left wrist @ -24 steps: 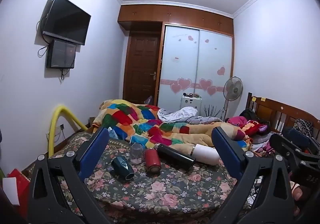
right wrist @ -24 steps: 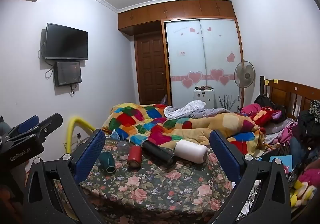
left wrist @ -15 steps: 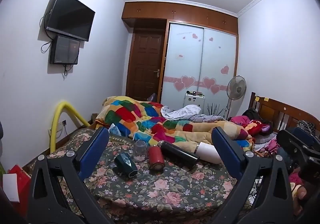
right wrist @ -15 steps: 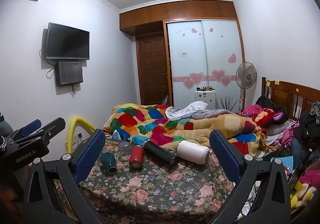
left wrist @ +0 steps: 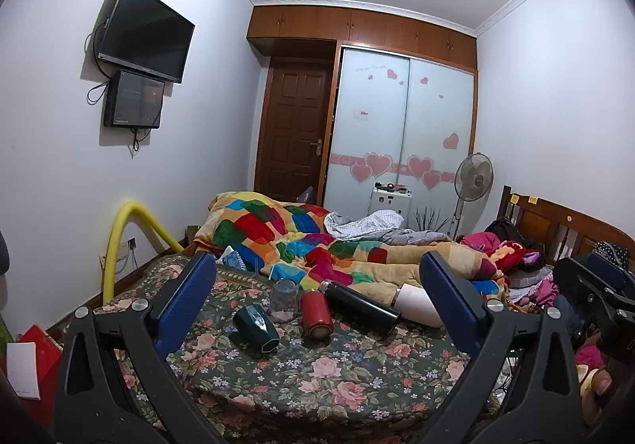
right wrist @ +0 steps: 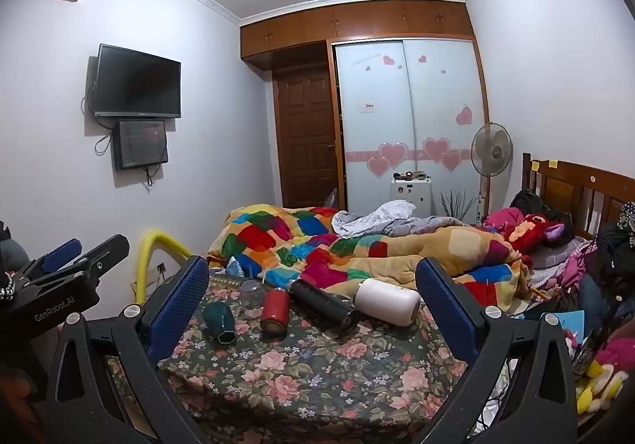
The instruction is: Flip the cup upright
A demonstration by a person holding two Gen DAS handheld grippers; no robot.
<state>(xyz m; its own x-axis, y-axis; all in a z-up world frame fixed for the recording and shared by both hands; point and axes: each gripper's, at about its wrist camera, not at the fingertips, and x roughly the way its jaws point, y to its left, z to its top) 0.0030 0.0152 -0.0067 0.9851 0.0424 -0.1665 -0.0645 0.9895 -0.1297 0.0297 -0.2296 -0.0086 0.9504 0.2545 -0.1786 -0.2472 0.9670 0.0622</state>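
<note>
Several cups lie on the floral bedspread (left wrist: 317,372): a dark green cup (left wrist: 256,328) (right wrist: 219,322), a red cup (left wrist: 315,314) (right wrist: 274,309), a black flask (left wrist: 359,306) (right wrist: 322,304) and a white cup (left wrist: 416,305) (right wrist: 387,301), all on their sides. A clear glass (left wrist: 285,295) (right wrist: 251,291) stands mouth down behind them. My left gripper (left wrist: 317,309) is open and empty, short of the cups. My right gripper (right wrist: 313,301) is open and empty, also short of them.
A colourful patchwork quilt (left wrist: 301,241) is heaped behind the cups. A yellow tube (left wrist: 119,241) arches at the left wall. The wooden headboard (right wrist: 575,186) and piled clothes and toys (right wrist: 535,233) are at the right. A fan (right wrist: 490,150) stands by the wardrobe.
Both grippers have moved slightly closer to the bed, so the cups appear lower and nearer. Nothing on the bed has moved.
</note>
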